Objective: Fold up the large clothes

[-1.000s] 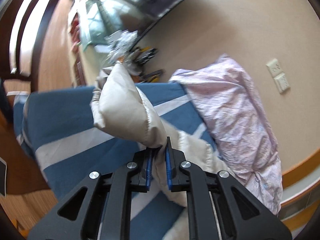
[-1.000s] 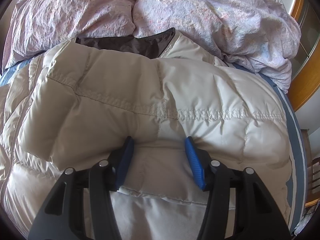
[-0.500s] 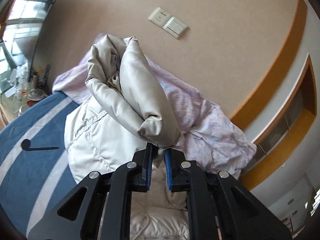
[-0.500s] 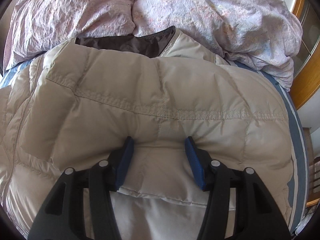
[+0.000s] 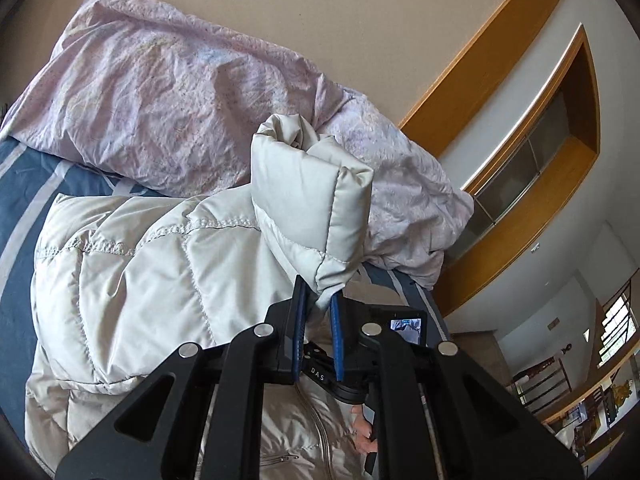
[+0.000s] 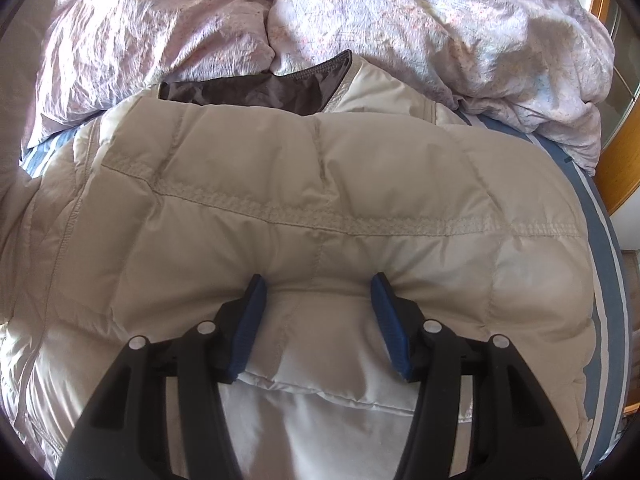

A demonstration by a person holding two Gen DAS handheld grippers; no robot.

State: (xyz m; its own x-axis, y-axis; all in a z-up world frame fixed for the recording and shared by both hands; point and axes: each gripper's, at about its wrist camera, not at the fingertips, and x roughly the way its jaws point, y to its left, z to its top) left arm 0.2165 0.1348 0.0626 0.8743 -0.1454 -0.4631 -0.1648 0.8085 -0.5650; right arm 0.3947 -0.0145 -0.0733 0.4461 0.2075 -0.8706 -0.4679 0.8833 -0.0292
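Note:
A cream puffer jacket (image 5: 132, 280) lies spread on the bed, its dark lining (image 6: 248, 94) showing at the collar. My left gripper (image 5: 318, 296) is shut on the cuff end of one sleeve (image 5: 308, 196). It holds that sleeve up in the air over the jacket body. My right gripper (image 6: 318, 292) points down into the jacket (image 6: 320, 184). Its jaws stand half apart, closed on a thick padded fold that fills the gap between the blue pads (image 6: 250, 312). The back of the right gripper with its small screen (image 5: 406, 326) shows under the left one, with a hand (image 5: 362, 436) on it.
A crumpled lilac duvet (image 5: 180, 92) is heaped along the wall behind the jacket (image 6: 440, 20). The bed sheet (image 5: 20, 184) is blue with pale stripes. A wall with wooden trim (image 5: 500, 60) bounds the bed on the right (image 6: 616, 168).
My left gripper has swung the lifted sleeve from the far side of the bed across to above the jacket body, rolling as it went. The right gripper has stayed put on the jacket.

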